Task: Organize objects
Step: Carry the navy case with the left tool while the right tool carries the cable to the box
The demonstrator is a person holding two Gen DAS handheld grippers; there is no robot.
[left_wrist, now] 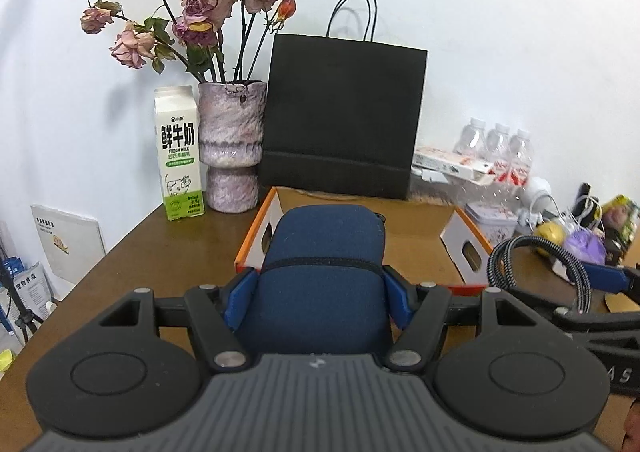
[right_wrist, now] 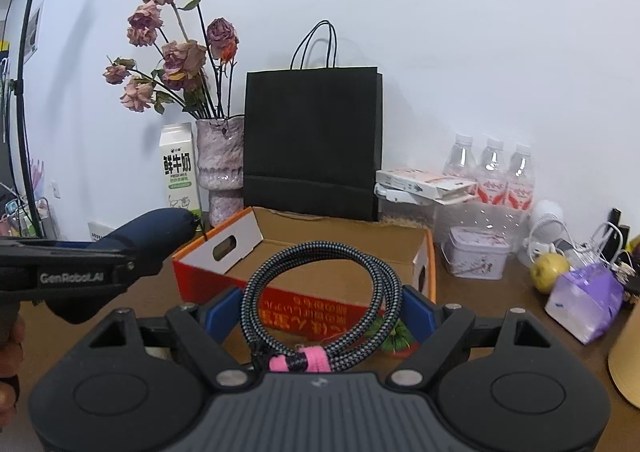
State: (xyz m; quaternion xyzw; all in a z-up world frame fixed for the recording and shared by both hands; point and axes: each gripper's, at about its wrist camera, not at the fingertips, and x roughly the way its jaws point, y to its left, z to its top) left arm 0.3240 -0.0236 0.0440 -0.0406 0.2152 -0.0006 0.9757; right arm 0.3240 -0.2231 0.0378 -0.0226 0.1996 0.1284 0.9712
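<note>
Blue pouch [left_wrist: 324, 276] clamped in left hand-held gripper [left_wrist: 318, 294] overhangs cardboard box [left_wrist: 256, 240] edge.

Right gripper [right_wrist: 320, 306] was clamped on a coiled braided cable [right_wrist: 320, 292], just in front of the cardboard box [right_wrist: 224, 280]. Left gripper [right_wrist: 160, 248] had a blue pouch [right_wrist: 160, 223] off to the side.

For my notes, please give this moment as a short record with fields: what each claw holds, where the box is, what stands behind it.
left claw: shut on blue pouch
right claw: shut on coiled braided cable with pink tie
target: open cardboard box, in front of both claws, looks empty
behind box: black paper bag
left of bag: vase of dried roses, milk carton
</note>
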